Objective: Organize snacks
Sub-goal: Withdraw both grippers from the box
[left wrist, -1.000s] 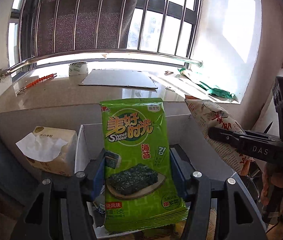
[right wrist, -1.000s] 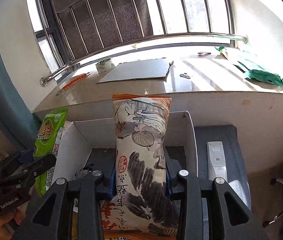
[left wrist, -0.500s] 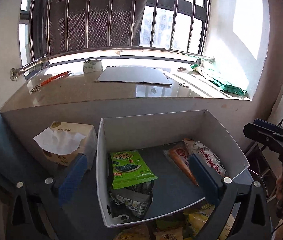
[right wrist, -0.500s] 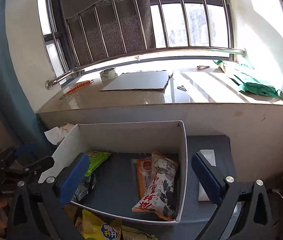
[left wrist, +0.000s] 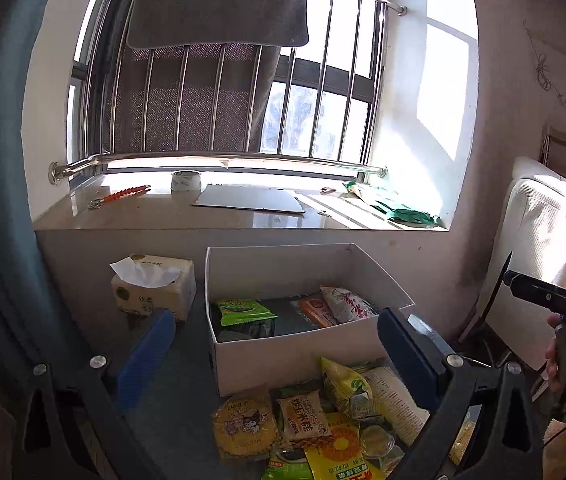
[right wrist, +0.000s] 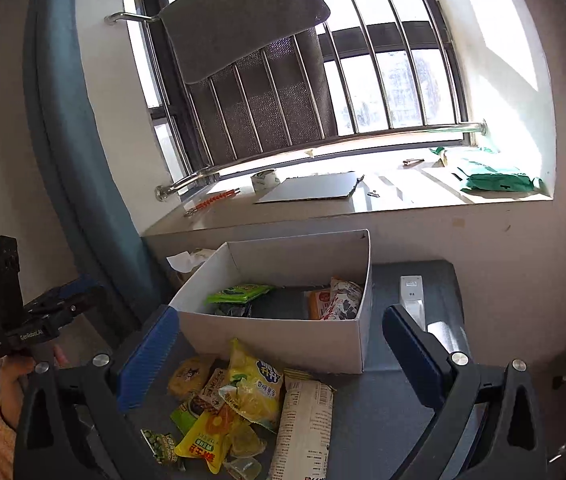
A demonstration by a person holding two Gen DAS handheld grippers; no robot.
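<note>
Sunlit barred window and stone sill [left wrist: 187, 216] stand behind a dark grey tabletop [right wrist: 395, 400] carrying an open white cardboard box [left wrist: 295, 354], inside which lie a green seaweed packet [left wrist: 245, 311] at the left and an orange-and-white illustrated snack bag [left wrist: 345, 304] at the right. Loose yellow and green snack packets [right wrist: 243, 404] are piled just in front of the box, with a tissue pack [left wrist: 155, 288] beside its left wall. Left gripper [left wrist: 275, 356] and right gripper [right wrist: 283, 354] both gape wide, holding nothing, above the pile.
</note>
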